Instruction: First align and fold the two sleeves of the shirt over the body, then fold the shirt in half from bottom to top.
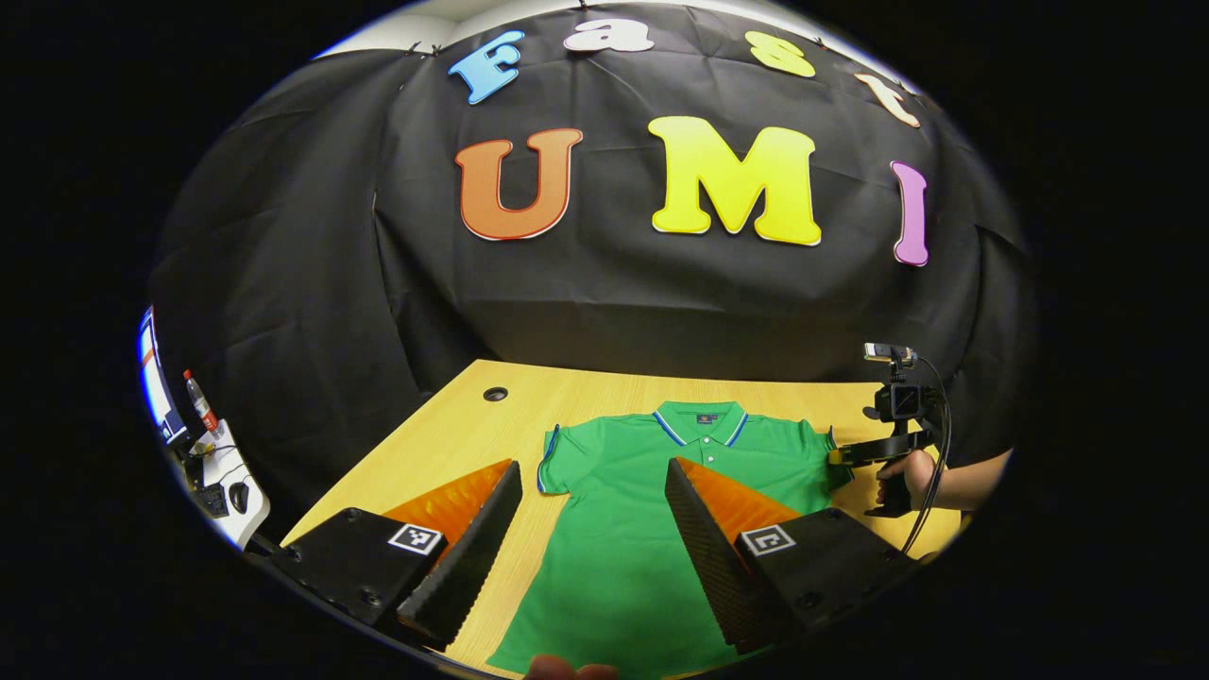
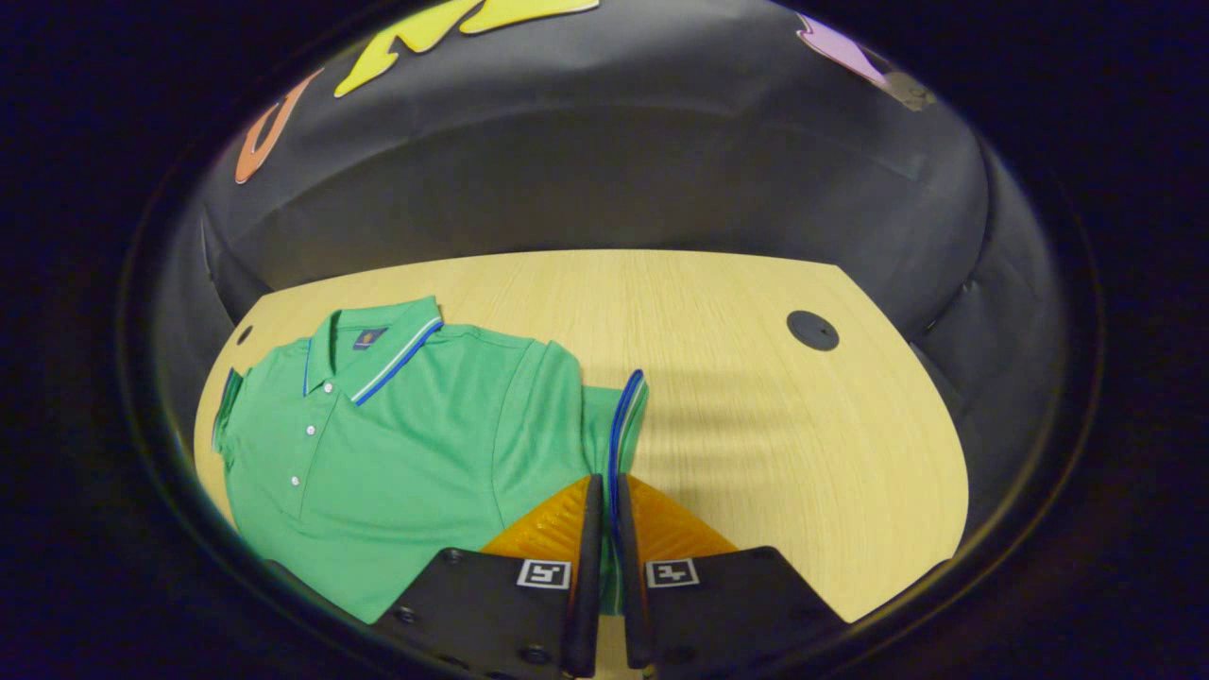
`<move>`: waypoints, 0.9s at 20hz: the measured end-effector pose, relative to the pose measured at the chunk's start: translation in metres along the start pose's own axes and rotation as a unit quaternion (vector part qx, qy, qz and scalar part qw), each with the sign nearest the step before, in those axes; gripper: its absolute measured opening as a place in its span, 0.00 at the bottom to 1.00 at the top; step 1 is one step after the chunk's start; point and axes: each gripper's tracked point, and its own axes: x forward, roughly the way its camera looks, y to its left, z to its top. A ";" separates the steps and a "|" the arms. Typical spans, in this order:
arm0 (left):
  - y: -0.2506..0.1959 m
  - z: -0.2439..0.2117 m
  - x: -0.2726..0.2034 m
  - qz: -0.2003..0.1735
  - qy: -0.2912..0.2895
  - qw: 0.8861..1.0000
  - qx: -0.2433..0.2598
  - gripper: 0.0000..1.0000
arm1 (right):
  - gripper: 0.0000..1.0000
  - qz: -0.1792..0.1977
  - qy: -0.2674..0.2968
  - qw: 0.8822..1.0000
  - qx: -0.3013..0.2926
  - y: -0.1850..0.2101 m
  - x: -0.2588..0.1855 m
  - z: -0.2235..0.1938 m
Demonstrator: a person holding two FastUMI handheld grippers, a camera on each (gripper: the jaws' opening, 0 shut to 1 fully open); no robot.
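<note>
Fingers of the right gripper (image 2: 604, 567) stood nearly together at the bottom of the right gripper view, pinching the blue-trimmed cuff of the sleeve (image 2: 619, 425) between them. That hold looked like the start of the first fold, the sleeve gripped at its edge so it could be carried over the body. Beyond the fingers the green shirt (image 2: 397, 444) lay flat on the wooden table (image 2: 756, 425), collar (image 2: 378, 354) toward the far wall, buttons up.

The left gripper (image 1: 590, 538) was spread wide and held nothing; it hung above the lower part of the shirt (image 1: 623, 529), probably waiting for its own sleeve (image 1: 557, 458).

The left gripper view gave what the other could not: the right gripper (image 1: 836, 457) seen from outside at the far sleeve, with the hand (image 1: 911, 477) holding it, and clutter including a bottle (image 1: 200, 401) off the table's side. The right gripper view gave the close detail of the pinch and the round hole (image 2: 812, 331) in the bare tabletop beyond.
</note>
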 end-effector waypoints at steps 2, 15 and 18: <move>0.001 -0.002 0.000 0.000 0.001 1.000 0.000 0.99 | 0.02 0.003 0.002 1.000 0.004 0.000 -0.001 0.001; 0.023 0.002 -0.004 0.016 -0.010 1.000 -0.002 0.99 | 0.04 0.038 -0.055 0.996 -0.053 0.070 -0.055 0.046; 0.035 0.005 -0.009 0.026 -0.016 1.000 -0.003 0.99 | 0.04 0.045 -0.048 0.996 -0.062 0.097 -0.048 0.044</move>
